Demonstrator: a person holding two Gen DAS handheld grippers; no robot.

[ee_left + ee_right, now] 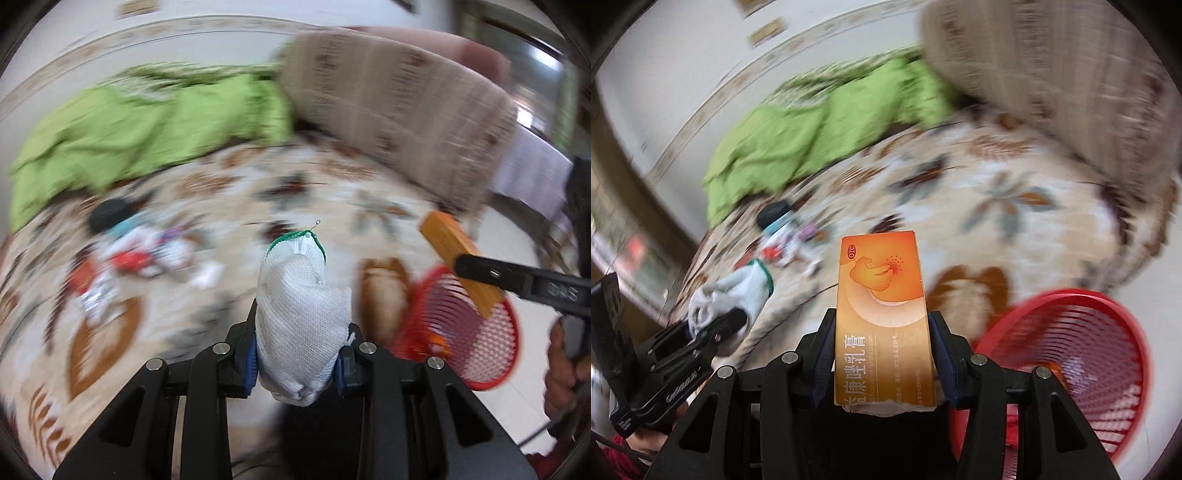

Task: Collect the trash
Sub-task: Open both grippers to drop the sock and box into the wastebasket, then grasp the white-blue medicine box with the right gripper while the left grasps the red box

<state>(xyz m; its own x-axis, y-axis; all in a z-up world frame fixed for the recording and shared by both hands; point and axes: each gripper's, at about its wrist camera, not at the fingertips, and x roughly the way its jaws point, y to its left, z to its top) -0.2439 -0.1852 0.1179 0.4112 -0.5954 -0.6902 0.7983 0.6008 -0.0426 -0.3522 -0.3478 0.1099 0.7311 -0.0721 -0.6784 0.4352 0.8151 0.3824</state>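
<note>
Nearest to me, the left tongs (299, 354) are closed around a bunched white knitted work glove with a green cuff edge (301, 306), its cuff pointing up and away from the fingers. The right tongs (882, 354) are clamped on the two long sides of a flat orange cardboard medicine box (881, 317), which stands lengthwise out of the tongs, long axis running straight ahead, torn end nearest the hinge.

What matters for the coming move is where the round red plastic mesh basket (1067, 369) lies. It sits on the pale floor at the near right, just off the edge of the bed with the cream floral sheet (960, 192). From the right tongs it is low and to the right, close by; from the left tongs the same basket (480, 339) is further right, and the right tongs with their box cross in front of it. So I judge the right hand is nearer, and the box looks set to go in first, tipped down end-on, with the glove following across.

Further off, on the left of the bed, a blurred heap of mixed wrappers and scraps of paper (140, 258) waits to be collected. Beyond it lie a crumpled green blanket (147, 125) and a beige patterned pillow (391, 110).
</note>
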